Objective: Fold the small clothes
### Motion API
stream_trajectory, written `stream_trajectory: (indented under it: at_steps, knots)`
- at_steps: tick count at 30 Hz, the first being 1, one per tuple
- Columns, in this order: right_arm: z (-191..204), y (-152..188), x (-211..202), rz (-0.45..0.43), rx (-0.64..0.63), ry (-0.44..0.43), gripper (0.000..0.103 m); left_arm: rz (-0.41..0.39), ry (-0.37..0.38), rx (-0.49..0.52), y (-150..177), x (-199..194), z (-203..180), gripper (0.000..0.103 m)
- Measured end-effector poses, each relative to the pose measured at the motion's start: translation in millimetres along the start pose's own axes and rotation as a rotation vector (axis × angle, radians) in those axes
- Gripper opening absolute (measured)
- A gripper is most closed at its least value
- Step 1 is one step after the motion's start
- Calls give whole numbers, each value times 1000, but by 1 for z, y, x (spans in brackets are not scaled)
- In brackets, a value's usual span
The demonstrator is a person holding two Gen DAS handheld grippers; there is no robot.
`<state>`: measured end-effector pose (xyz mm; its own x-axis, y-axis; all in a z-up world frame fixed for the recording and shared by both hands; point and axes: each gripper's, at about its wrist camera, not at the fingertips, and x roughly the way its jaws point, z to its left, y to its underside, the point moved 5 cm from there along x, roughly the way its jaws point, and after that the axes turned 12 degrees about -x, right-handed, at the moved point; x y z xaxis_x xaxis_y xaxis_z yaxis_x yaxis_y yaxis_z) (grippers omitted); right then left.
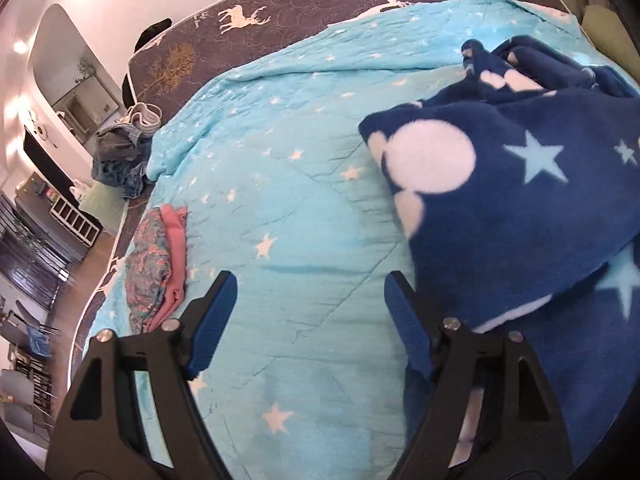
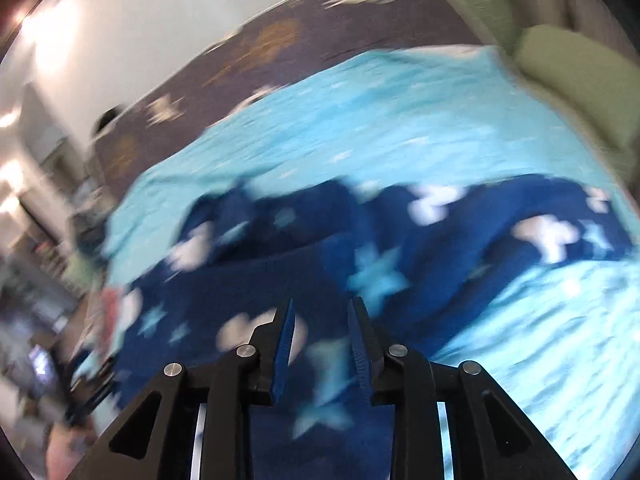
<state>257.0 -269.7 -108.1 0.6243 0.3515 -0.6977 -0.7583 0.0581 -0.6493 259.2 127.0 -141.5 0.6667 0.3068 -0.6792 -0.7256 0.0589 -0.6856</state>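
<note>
1. Navy fleece, printed with pale stars and white blobs, is the garment (image 1: 520, 216) we are handling; it lies bunched on the right part of the turquoise star quilt (image 1: 280, 200), with one fold raised off the bedding.
2. Our left gripper (image 1: 308, 320) hovers over bare quilt, tilted downward, its blue-padded fingers (image 1: 214, 312) spread wide with nothing between them. Its right finger sits just beside the fleece's near edge; we cannot tell whether it touches.
3. Our right gripper (image 2: 320, 344) points low across the fleece (image 2: 280, 272), which fills the lower middle of that blurred view. Its fingers (image 2: 285, 344) are partly closed, with a narrow gap, and fleece shows in that gap and runs beneath the frame. The blur keeps us from telling whether the pads pinch it.
4. At the quilt's left edge lies a small stack of folded clothes (image 1: 158, 268), floral and pink.
5. Farther back, a crumpled denim heap (image 1: 118, 160) rests by the dark deer-print mattress (image 1: 248, 20).
6. A green cushion (image 2: 580, 80) sits at the far right.
</note>
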Motion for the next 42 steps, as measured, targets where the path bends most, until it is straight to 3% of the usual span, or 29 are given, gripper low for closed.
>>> stream_trajectory:
  at_steps: [2, 5, 7, 8, 9, 12, 13, 15, 17, 20, 24, 26, 31, 35, 42]
  knots:
    - [15, 10, 16, 67, -56, -28, 20, -11, 99, -66, -7, -15, -2, 75]
    - [7, 28, 50, 187, -47, 66, 13, -47, 267, -144, -22, -39, -14, 75]
    - [-1, 31, 55, 182, 15, 42, 13, -13, 399, -173, -28, -42, -30, 75]
    - [-2, 30, 53, 174, 29, 33, 13, 10, 421, -168, -28, -39, -38, 75]
    - [-2, 28, 48, 161, 25, 27, 13, 41, 421, -154, -27, -30, -45, 75]
    - [-3, 25, 33, 142, 18, 29, 16, 124, 294, -106, -11, 17, -54, 76]
    - [-6, 26, 27, 134, 25, 25, 16, 148, 295, -118, -5, 27, -54, 77]
    - [-16, 28, 15, 105, 62, 13, 16, 188, 370, -243, 0, 32, -41, 77]
    - [-40, 30, 0, 69, 124, 35, 22, 187, 369, -278, -3, 25, -35, 76]
    - [-99, 37, -22, 16, 306, 100, 25, 127, 355, -238, -10, 4, -37, 75]
    - [-194, 60, -51, -102, 666, 83, 28, 40, 413, -197, -24, -27, -49, 75]
    - [-248, 77, -65, -170, 854, 98, 42, 12, 445, -170, -30, -41, -61, 75]
    - [-322, 103, -69, -246, 1101, 104, 50, 5, 458, -87, -39, -44, -91, 75]
    - [-347, 106, -55, -285, 1167, 78, 51, 41, 464, -67, -36, -41, -114, 75]
    - [-384, 95, -33, -345, 1196, 148, 51, 60, 438, -9, -28, -37, -136, 75]
